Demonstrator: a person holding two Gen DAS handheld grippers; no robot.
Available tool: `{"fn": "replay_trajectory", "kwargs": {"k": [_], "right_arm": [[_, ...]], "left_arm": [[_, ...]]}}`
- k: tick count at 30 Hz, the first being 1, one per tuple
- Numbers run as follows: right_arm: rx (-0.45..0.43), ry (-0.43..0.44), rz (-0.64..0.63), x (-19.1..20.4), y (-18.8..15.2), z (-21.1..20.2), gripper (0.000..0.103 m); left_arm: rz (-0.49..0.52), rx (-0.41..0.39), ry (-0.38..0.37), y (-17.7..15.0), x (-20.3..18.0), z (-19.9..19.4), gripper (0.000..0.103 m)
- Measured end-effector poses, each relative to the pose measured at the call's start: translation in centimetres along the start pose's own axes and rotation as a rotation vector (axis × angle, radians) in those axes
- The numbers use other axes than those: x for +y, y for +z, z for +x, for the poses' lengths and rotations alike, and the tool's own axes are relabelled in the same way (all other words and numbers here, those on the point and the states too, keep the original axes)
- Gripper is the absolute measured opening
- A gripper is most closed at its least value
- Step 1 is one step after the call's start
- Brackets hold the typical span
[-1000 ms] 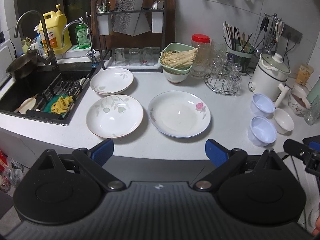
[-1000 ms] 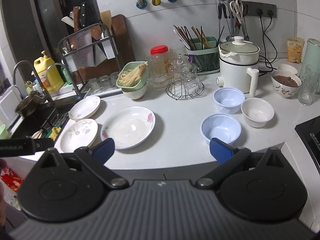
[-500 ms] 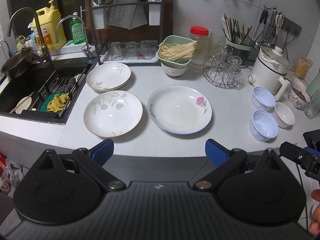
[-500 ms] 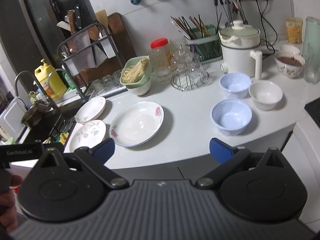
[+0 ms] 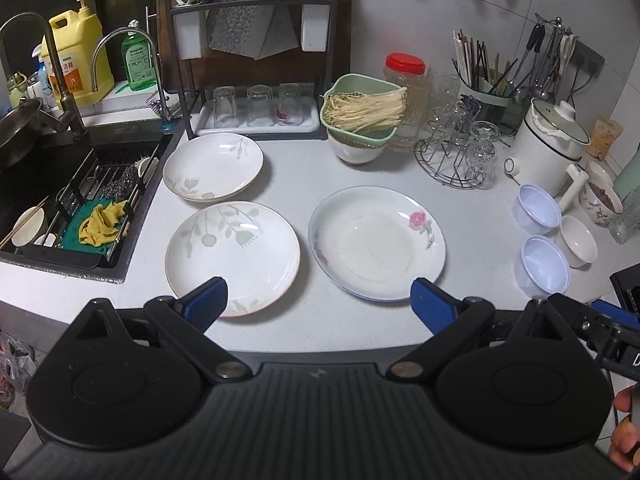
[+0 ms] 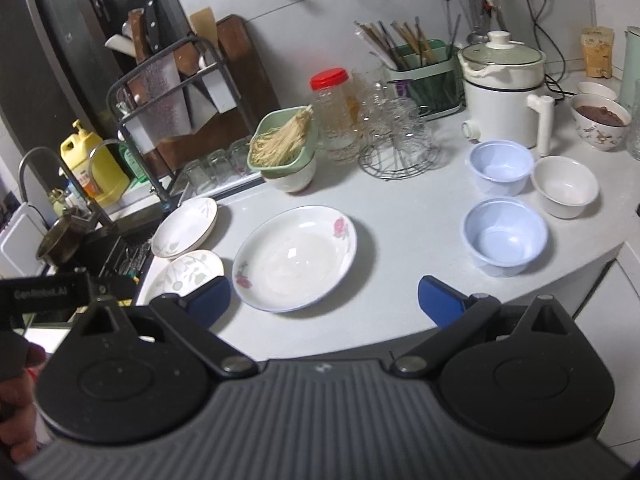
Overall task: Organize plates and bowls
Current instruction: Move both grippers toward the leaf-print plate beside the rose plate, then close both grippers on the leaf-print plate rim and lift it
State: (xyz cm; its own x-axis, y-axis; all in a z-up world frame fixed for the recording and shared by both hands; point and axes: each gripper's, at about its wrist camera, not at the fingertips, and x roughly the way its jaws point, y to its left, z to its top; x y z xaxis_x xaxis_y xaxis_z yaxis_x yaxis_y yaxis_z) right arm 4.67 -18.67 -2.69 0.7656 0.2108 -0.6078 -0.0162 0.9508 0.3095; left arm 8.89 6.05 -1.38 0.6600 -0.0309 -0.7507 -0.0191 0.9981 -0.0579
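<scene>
Three plates lie on the white counter: a rose-patterned plate (image 5: 378, 242) (image 6: 296, 257), a leaf-patterned plate (image 5: 232, 252) (image 6: 186, 274) near the front edge, and a second leaf-patterned plate (image 5: 213, 166) (image 6: 185, 227) behind it. Two pale blue bowls (image 5: 542, 270) (image 5: 536, 210) and a small white bowl (image 5: 578, 240) stand at the right; they show in the right wrist view too (image 6: 505, 236) (image 6: 500, 166) (image 6: 566, 186). My left gripper (image 5: 318, 304) is open and empty, over the front edge between the near plates. My right gripper (image 6: 324, 298) is open and empty, before the rose plate.
A sink (image 5: 60, 200) with a rack and cloth is at the left. A dish rack (image 5: 256, 60) with glasses, a green basket of noodles (image 5: 362, 114), a jar, a glass stand (image 5: 456, 160), a white cooker (image 5: 554, 144) and a filled bowl (image 6: 600, 120) line the back.
Both grippers have moved forward toward the counter, so the plates and bowls look closer. Both stay open and nothing on the counter has moved.
</scene>
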Motion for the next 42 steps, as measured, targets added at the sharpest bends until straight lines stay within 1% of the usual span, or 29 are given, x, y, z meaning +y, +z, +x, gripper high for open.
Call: {"fn": "replay_trajectory", "kwargs": {"k": [5,15,18,21,24,26,29,31,33,35,40,42], "right_arm": [[-0.001,0.004,-0.011,2.4,0.4,1.8,0.102],[0.027,0.003,-0.037,7.0,0.9,6.0,0.101],[0.045,0.021,-0.046,8.6,1.1,7.5,0.1],[0.055,0.014,-0.06,10.4,1.0,9.1,0.099],[0.069,0.01,-0.057,11.9,0.9,10.6,0.096],[0.08,0.002,-0.058,12.9,0.7,11.7,0.096],[0.117,0.0,-0.046,14.5,0.6,13.7,0.094],[0.136,-0.008,-0.051,15.5,0.5,14.9,0.091],[0.168,-0.011,-0.036,16.2,0.3,16.2,0.084],[0.189,-0.017,-0.031,16.7,-0.2,17.1,0.08],[0.226,-0.009,0.029,16.8,-2.0,19.5,0.07],[0.227,-0.017,0.055,16.5,-2.5,20.2,0.063]], "left_arm": [[0.004,0.011,-0.014,1.4,2.4,1.6,0.1],[-0.014,0.036,-0.032,3.7,8.3,5.5,0.1],[-0.01,0.049,-0.037,4.1,10.2,6.7,0.1],[-0.011,0.057,-0.042,4.5,12.3,8.0,0.1],[-0.024,0.063,-0.041,4.9,14.5,9.1,0.1],[-0.04,0.067,-0.055,5.1,16.0,9.8,0.1],[-0.048,0.08,-0.067,5.3,18.0,11.2,0.1],[-0.045,0.089,-0.07,5.3,19.1,12.1,0.1],[-0.044,0.096,-0.078,5.2,20.1,13.0,0.1],[-0.042,0.105,-0.093,5.0,21.0,14.0,0.099],[-0.05,0.138,-0.127,4.1,22.9,17.0,0.098],[-0.052,0.164,-0.141,3.8,23.5,18.4,0.09]]}}
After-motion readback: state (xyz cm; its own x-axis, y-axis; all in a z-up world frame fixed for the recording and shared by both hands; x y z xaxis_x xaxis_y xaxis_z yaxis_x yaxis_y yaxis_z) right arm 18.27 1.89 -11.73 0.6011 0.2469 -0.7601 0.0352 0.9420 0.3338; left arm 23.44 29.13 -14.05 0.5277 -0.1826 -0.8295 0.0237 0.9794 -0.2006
